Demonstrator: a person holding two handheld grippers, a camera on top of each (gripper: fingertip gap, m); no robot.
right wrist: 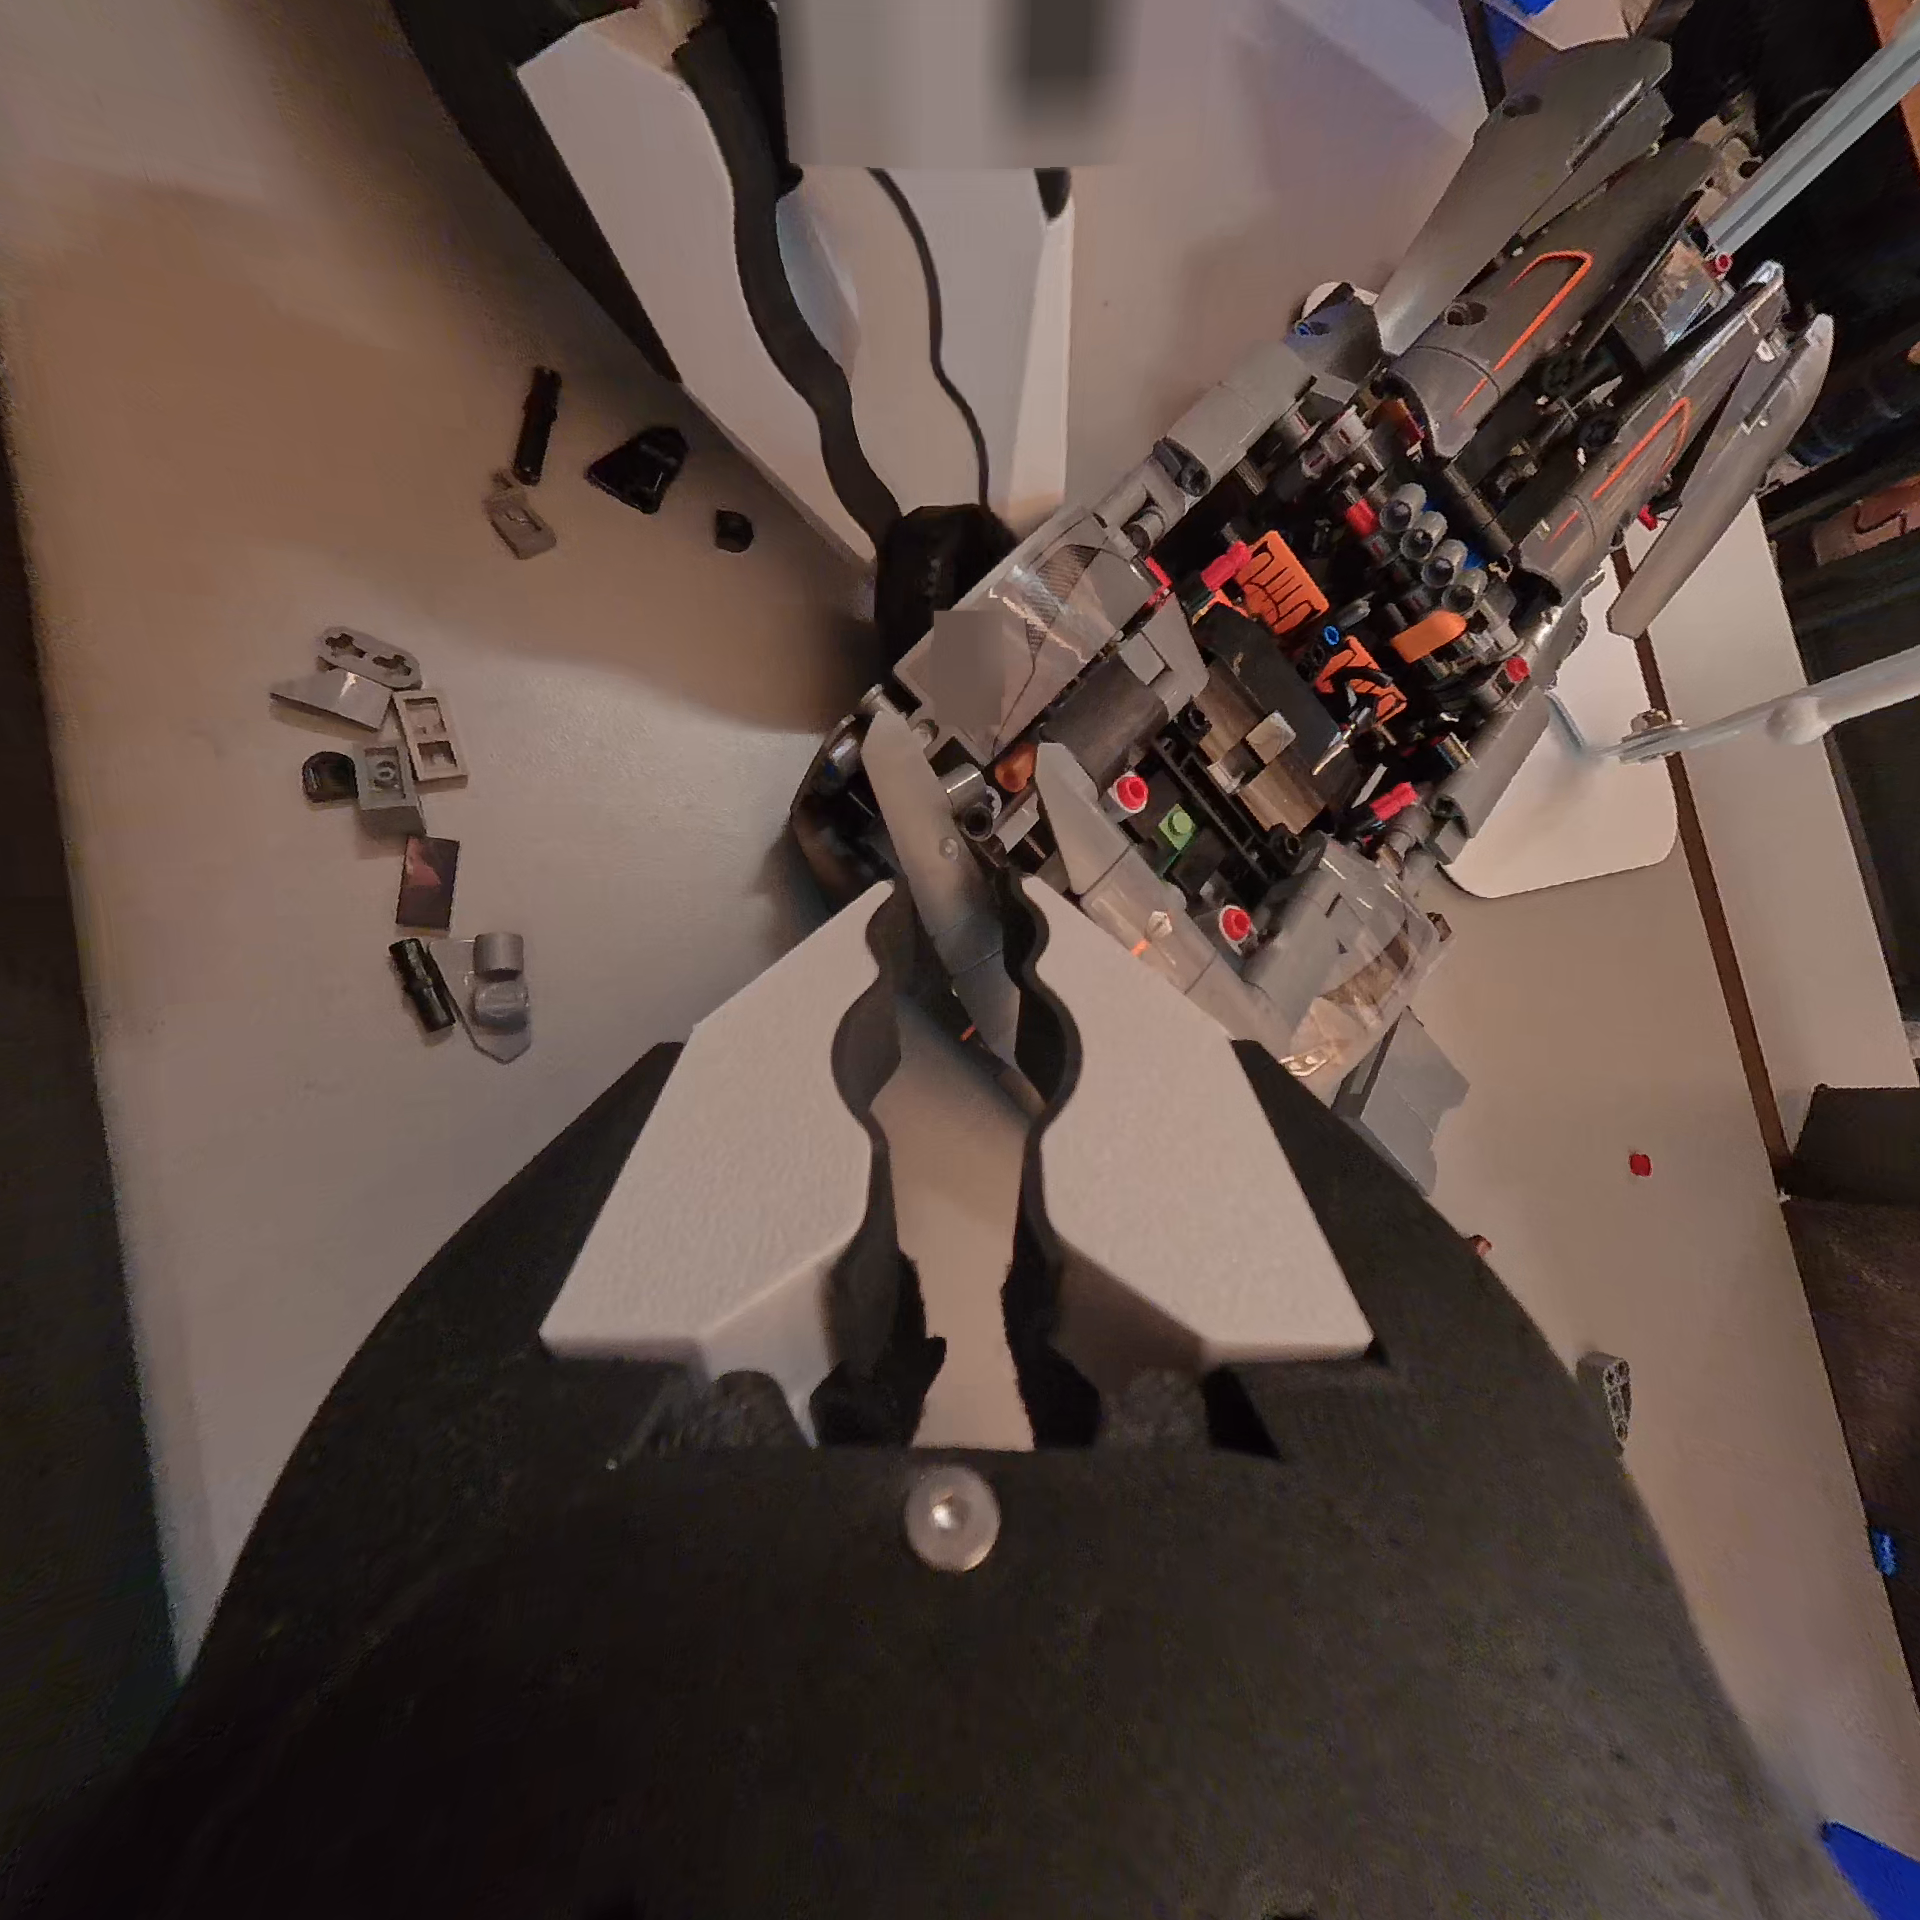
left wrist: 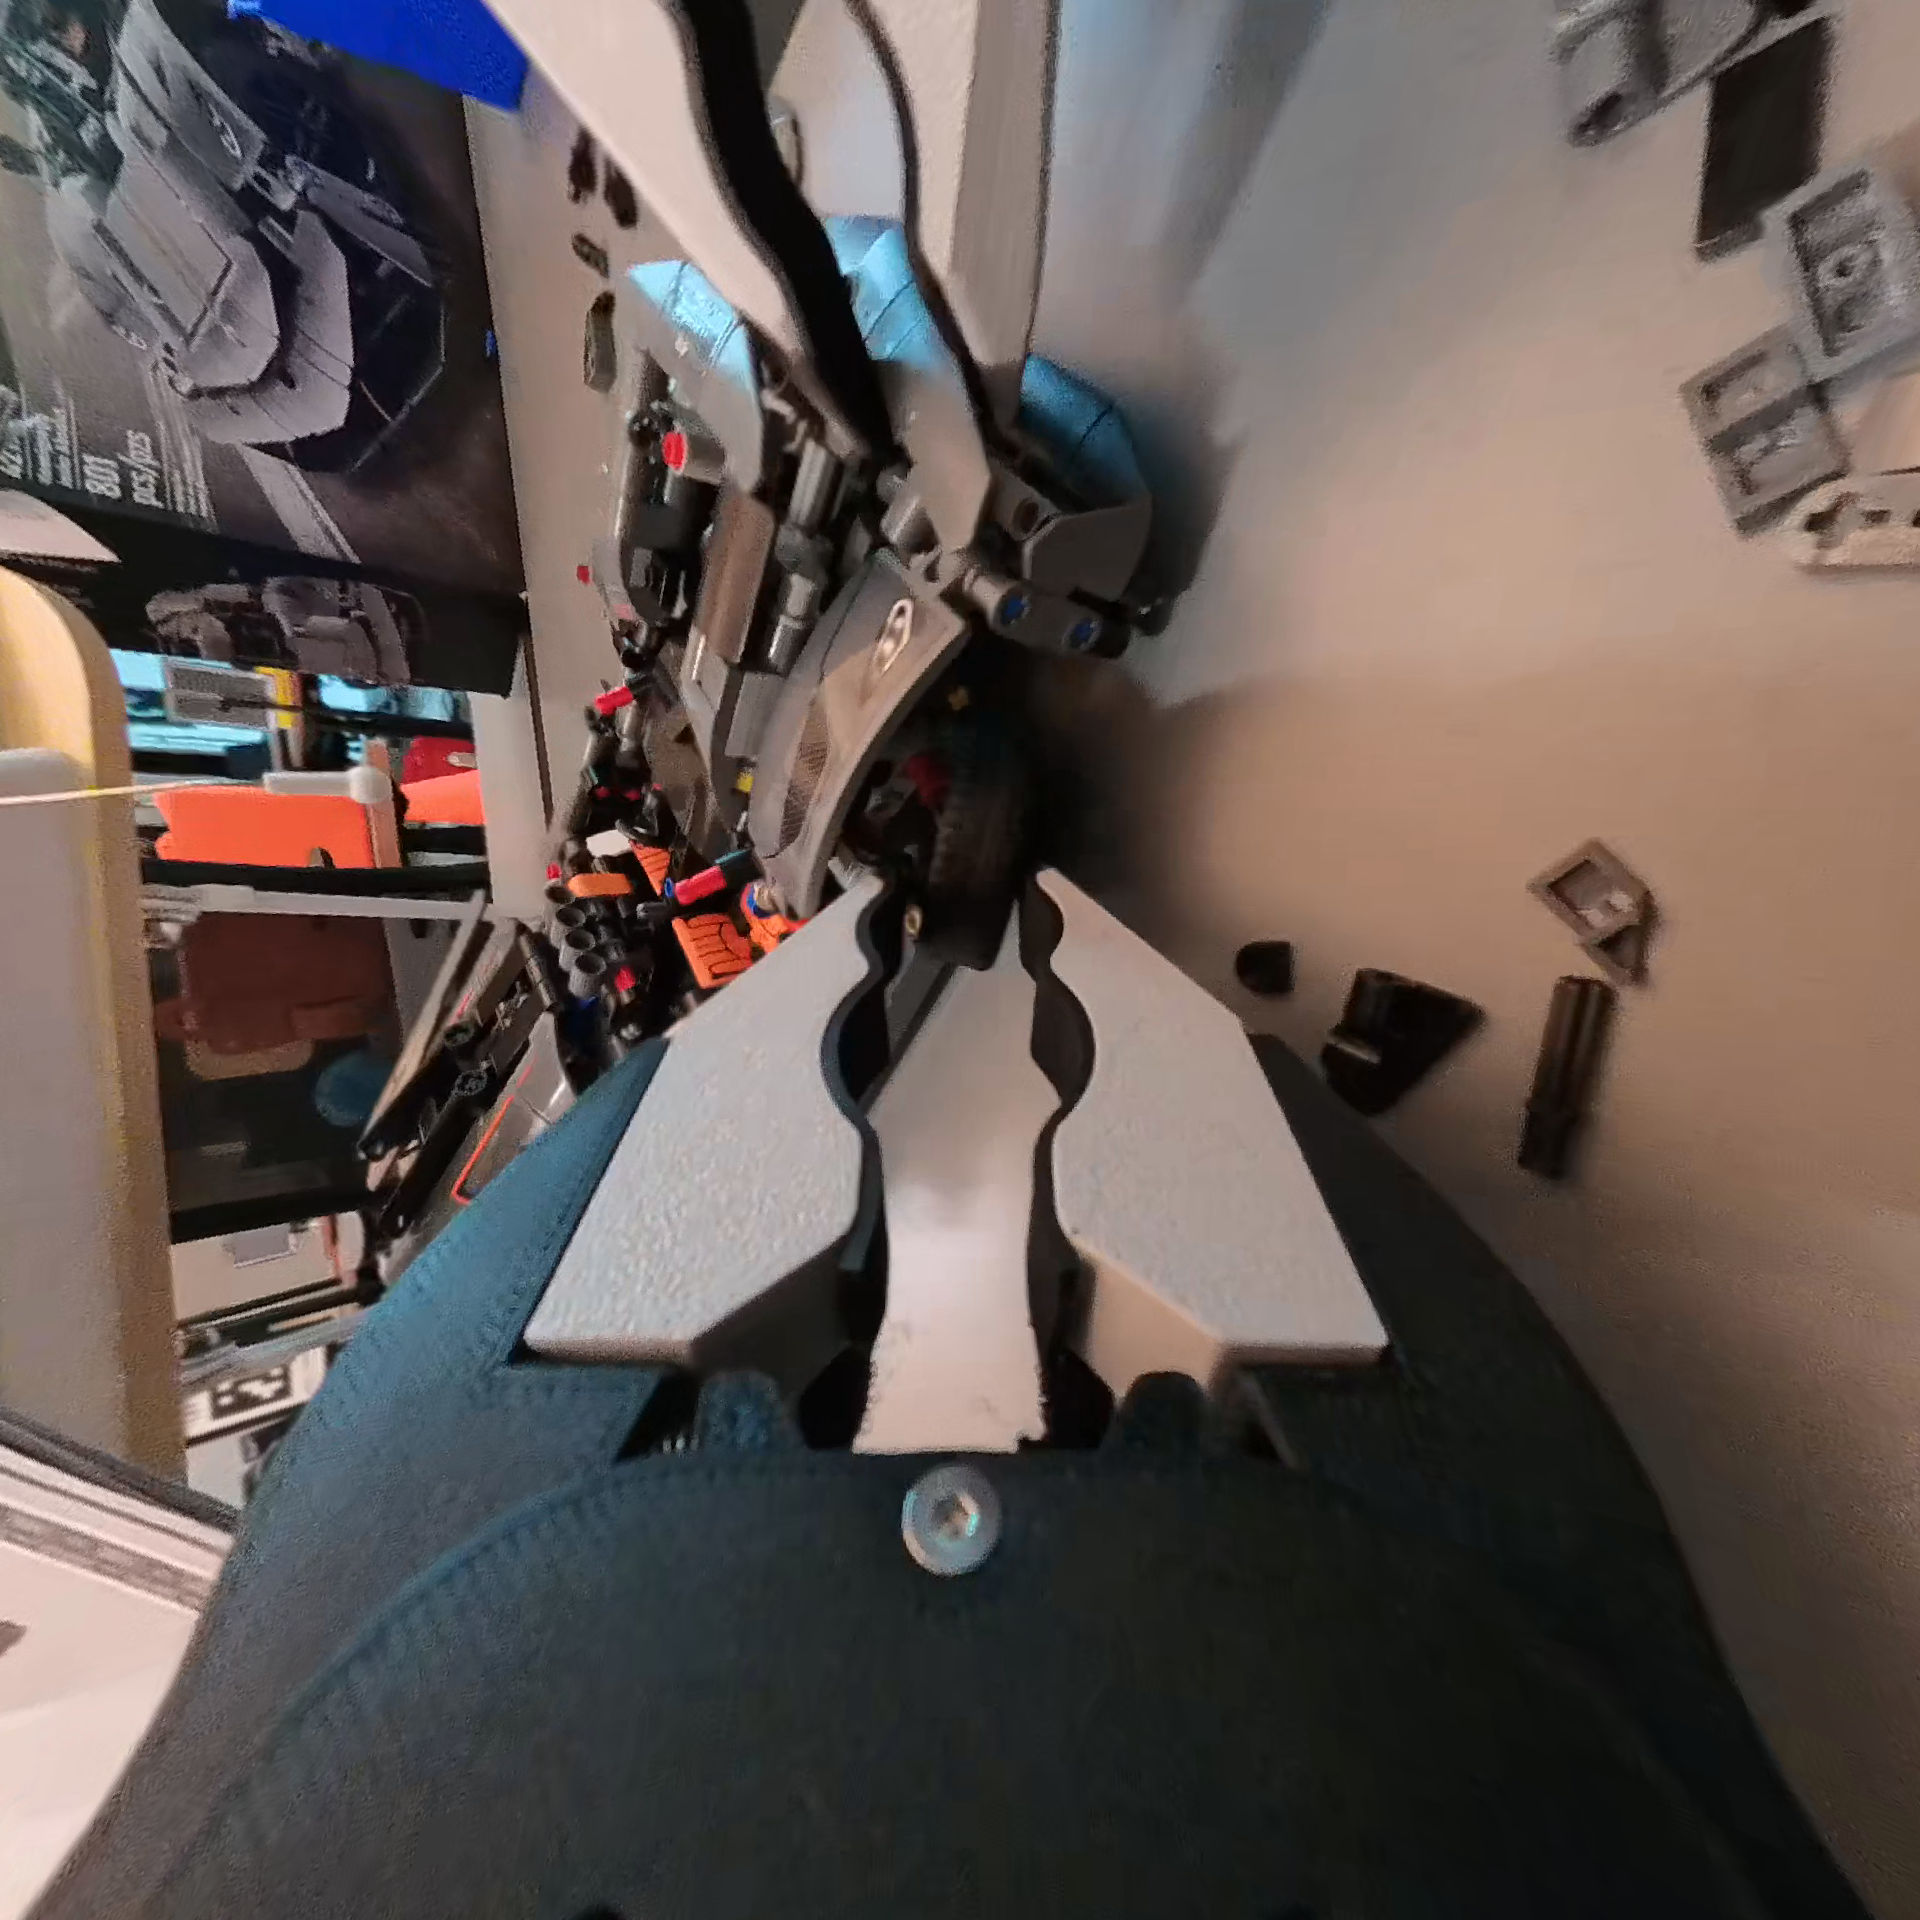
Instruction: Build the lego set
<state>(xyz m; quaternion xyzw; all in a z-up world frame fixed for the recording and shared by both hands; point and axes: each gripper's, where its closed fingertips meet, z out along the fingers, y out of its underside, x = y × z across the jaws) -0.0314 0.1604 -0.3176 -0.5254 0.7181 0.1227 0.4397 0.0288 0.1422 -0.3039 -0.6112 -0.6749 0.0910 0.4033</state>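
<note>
The step in hand looks like fitting a bodywork panel at the front corner of the Lego car model (right wrist: 1299,665), a grey, black and orange build that lies on the white table (right wrist: 644,790) with its nose toward both grippers. The right gripper (right wrist: 956,904) has its 2 fingers drawn close around a long grey panel piece (right wrist: 930,831) at the model's front corner; whether that piece is already seated on the model or only held against it cannot be told. The left gripper (left wrist: 951,914) meets the model from the opposite side, its fingers narrowed about the black front wheel (left wrist: 971,821), seemingly bracing the model, though firm contact is hard to confirm through the blur. By this reading, the next move calls for a steady push of the panel into its pins while the left side holds the chassis from sliding. Room is tight at the nose, where the 2 grippers face each other almost tip to tip. Loose grey plates (right wrist: 400,727) and black connectors (right wrist: 634,468) lie well apart to one side, a small red piece (right wrist: 1640,1164) sits alone near the table edge, and the set's box (left wrist: 239,281) stands behind the model.
</note>
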